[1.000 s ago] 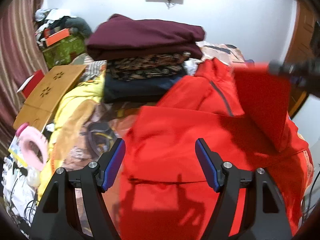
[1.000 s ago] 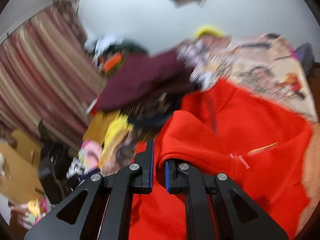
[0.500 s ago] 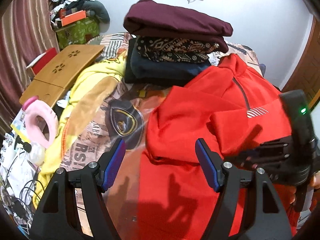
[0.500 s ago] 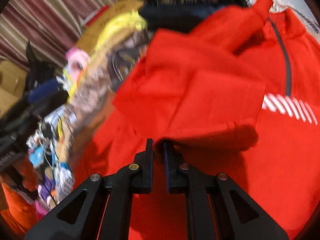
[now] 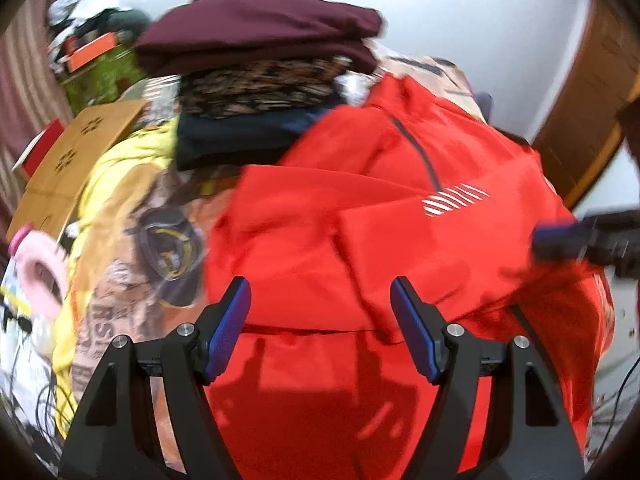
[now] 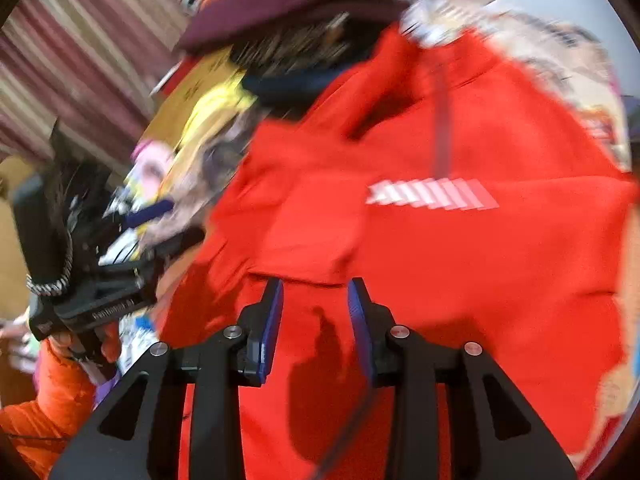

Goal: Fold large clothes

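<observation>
A red jacket [image 5: 360, 220] lies spread across a bed covered by a printed sheet [image 5: 120, 300], one sleeve folded over its chest. Behind it a stack of folded clothes [image 5: 256, 80] sits near the white wall [image 5: 460, 12], with a wooden board [image 5: 72, 160] and striped curtain [image 6: 60, 60] to the left. The left gripper [image 5: 320, 316] hovers above the jacket, fingers wide and empty. The right gripper [image 6: 316, 320] has its fingers parted narrowly, holding nothing.

Jacket [image 5: 360, 240] lies on the bed [image 5: 120, 300], clothes stack [image 5: 256, 80] behind it, board [image 5: 72, 160] off to the left.
</observation>
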Tool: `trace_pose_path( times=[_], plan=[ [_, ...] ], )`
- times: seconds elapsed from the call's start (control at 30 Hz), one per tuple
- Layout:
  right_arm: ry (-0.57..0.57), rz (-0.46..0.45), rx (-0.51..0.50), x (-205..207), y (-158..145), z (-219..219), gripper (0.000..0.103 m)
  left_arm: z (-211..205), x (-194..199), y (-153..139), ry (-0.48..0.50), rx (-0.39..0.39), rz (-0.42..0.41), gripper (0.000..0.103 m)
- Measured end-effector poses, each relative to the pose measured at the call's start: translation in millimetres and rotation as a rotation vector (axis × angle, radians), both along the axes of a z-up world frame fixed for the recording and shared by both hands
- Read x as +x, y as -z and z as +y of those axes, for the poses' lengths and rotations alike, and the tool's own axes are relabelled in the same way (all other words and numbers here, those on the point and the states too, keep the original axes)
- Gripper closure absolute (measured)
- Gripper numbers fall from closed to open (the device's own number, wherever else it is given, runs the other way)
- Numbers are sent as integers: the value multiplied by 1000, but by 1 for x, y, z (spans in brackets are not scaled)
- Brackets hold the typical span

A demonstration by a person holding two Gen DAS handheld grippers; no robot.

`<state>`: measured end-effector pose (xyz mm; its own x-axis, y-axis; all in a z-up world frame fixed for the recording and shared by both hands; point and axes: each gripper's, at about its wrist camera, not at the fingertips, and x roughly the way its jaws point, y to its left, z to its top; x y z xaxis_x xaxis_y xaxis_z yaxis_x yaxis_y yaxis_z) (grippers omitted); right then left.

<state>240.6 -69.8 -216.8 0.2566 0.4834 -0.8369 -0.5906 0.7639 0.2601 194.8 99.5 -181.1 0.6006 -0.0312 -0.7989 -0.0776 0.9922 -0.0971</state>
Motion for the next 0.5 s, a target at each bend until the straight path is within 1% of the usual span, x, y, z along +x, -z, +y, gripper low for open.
trace_pose_path(
  times=[0.07, 0.13, 0.23, 0.33, 0.4, 0.47, 0.5],
  plan=[
    [75, -75, -18, 2, -11, -30, 72, -17, 6, 3, 47, 23, 11, 32],
    [134, -121, -33, 5, -17, -54, 72, -39, 14, 9, 107, 64, 29, 32],
    [232, -170, -67, 10, -19, -85, 70, -68, 25, 22, 167, 136, 71, 32],
    [310, -189, -84, 16, -17, -111, 69, -87, 33, 39, 198, 185, 106, 32],
    [349, -186, -93, 18, -13, -121, 69, -93, 38, 50, 185, 225, 119, 32],
    [366, -170, -90, 20, -4, -125, 69, -98, 43, 54, 169, 251, 97, 32],
    [369, -162, -85, 21, -2, -127, 69, -99, 46, 54, 156, 261, 89, 33]
  ],
)
